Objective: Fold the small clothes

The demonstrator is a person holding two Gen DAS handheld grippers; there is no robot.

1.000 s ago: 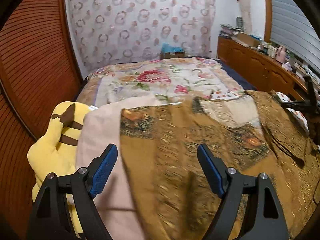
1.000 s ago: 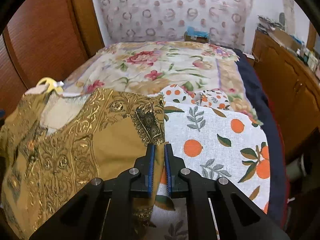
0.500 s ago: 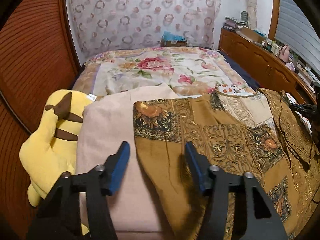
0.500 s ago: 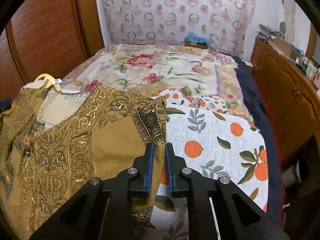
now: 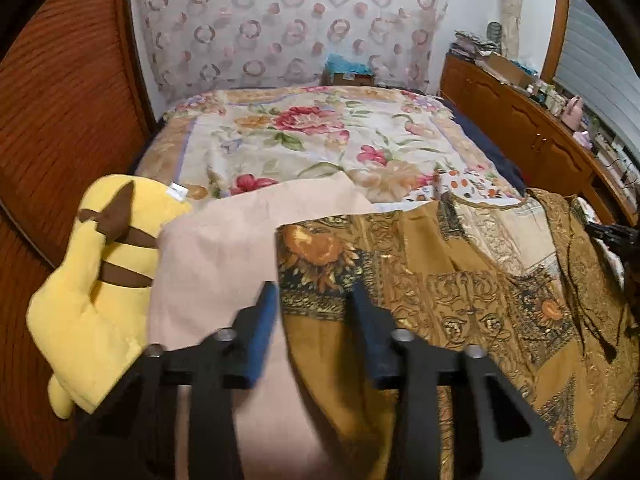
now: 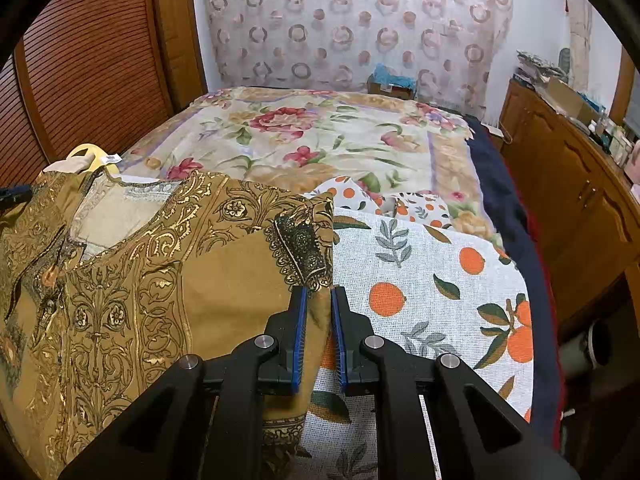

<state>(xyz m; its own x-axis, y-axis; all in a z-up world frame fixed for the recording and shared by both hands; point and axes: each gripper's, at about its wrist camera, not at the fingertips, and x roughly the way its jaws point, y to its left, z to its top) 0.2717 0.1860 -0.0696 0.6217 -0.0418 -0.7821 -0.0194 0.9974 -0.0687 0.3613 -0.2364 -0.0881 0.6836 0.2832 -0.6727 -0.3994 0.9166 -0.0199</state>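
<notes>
The garment (image 5: 460, 300), a mustard top with gold and black print, lies spread on the bed (image 5: 320, 140), neckline away from the cameras and its body still flat and open. No fold shows in it yet, so the folding proper looks barely begun; what is done so far is the laying out and the taking hold of its edges.

The right gripper (image 6: 319, 320) is clenched on the top's right edge (image 6: 316, 240), just below the dark patterned cuff, the cloth pinched between its blue pads. The left gripper (image 5: 312, 320) straddles the opposite edge, where the top meets a pink cloth (image 5: 220, 264) beneath it. Its jaws have just been closing and the edge lies between them, but a gap remains and the pads do not yet press the fabric.

Left to do, as I judge it: finish the left pinch, carry both sides over, then fold again to a compact shape.

Around the top lie an orange-print cloth (image 6: 432, 288) to the right, perhaps more to be folded, and a yellow plush (image 5: 96, 280) to the left beside the wooden wall.
</notes>
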